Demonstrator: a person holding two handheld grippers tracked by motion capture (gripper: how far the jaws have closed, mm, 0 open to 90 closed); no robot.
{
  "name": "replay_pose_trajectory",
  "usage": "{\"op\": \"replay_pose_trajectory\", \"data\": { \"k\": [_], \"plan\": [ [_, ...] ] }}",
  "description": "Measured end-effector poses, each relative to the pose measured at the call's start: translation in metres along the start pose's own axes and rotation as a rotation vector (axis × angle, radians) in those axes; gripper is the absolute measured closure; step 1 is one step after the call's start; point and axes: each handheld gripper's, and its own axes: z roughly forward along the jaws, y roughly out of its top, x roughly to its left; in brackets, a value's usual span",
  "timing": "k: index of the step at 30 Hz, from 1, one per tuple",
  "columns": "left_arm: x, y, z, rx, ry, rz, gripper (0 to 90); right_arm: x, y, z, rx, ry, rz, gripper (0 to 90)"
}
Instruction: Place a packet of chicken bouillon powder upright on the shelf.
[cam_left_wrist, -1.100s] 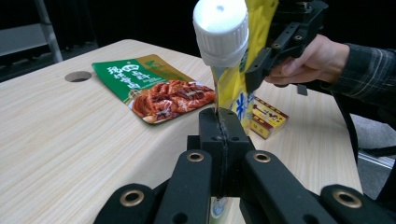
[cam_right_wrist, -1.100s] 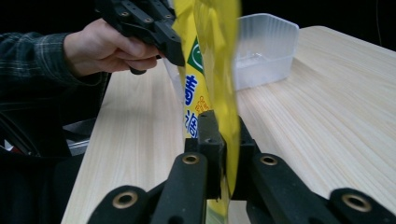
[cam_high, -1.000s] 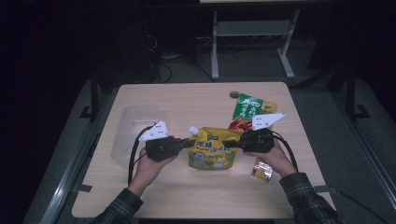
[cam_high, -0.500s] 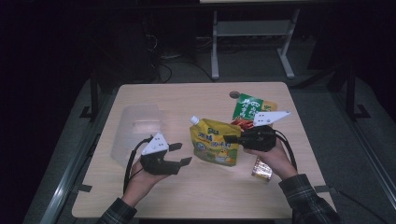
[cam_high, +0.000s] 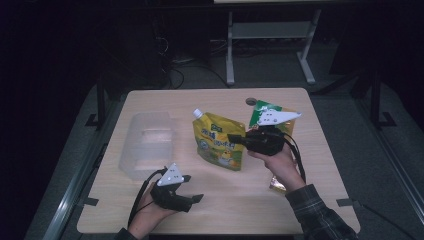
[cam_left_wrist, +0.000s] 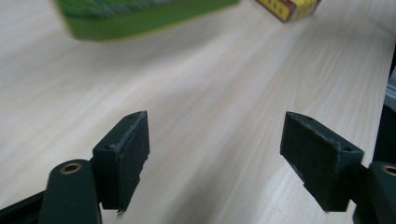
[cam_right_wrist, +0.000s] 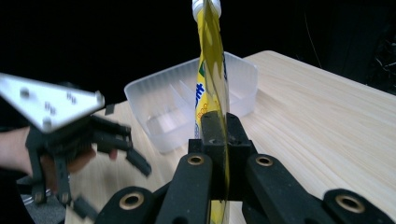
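Observation:
A yellow spouted drink pouch (cam_high: 216, 142) hangs upright above the table's middle. My right gripper (cam_high: 234, 138) is shut on its right edge. In the right gripper view the jaws (cam_right_wrist: 219, 135) pinch the thin pouch (cam_right_wrist: 212, 70), whose white cap points up. My left gripper (cam_high: 194, 188) is low near the table's front left. Its jaws have just been opening and stand wide apart with nothing between them (cam_left_wrist: 215, 154), over bare wood. The pouch's green bottom edge (cam_left_wrist: 140, 18) shows beyond them.
A clear plastic container (cam_high: 147, 142) with dividers sits at the table's left. A green snack bag (cam_high: 264, 107) lies behind my right gripper. A small yellow packet (cam_high: 277, 186) rests under the right wrist. A metal stand (cam_high: 270, 35) is beyond the table.
My left gripper has let go of the pouch, opened and drawn back toward the front left, sinking to the table. The right gripper has lifted the pouch upright.

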Motion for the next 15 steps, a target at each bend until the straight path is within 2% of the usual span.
{"op": "replay_pose_trajectory", "data": {
  "k": [3, 9, 15],
  "plan": [
    [-0.005, -0.001, 0.005, 0.023, 0.004, 0.030, 20.7, 0.003, 0.004, 0.009, -0.005, 0.004, 0.004, 90.0],
    [-0.011, -0.002, 0.012, 0.055, -0.007, 0.062, 19.3, 0.009, 0.013, 0.026, -0.019, 0.013, -0.004, 90.0],
    [-0.016, -0.003, 0.019, 0.074, -0.020, 0.079, 19.2, 0.017, 0.022, 0.045, -0.028, 0.026, -0.006, 90.0]
  ]
}}
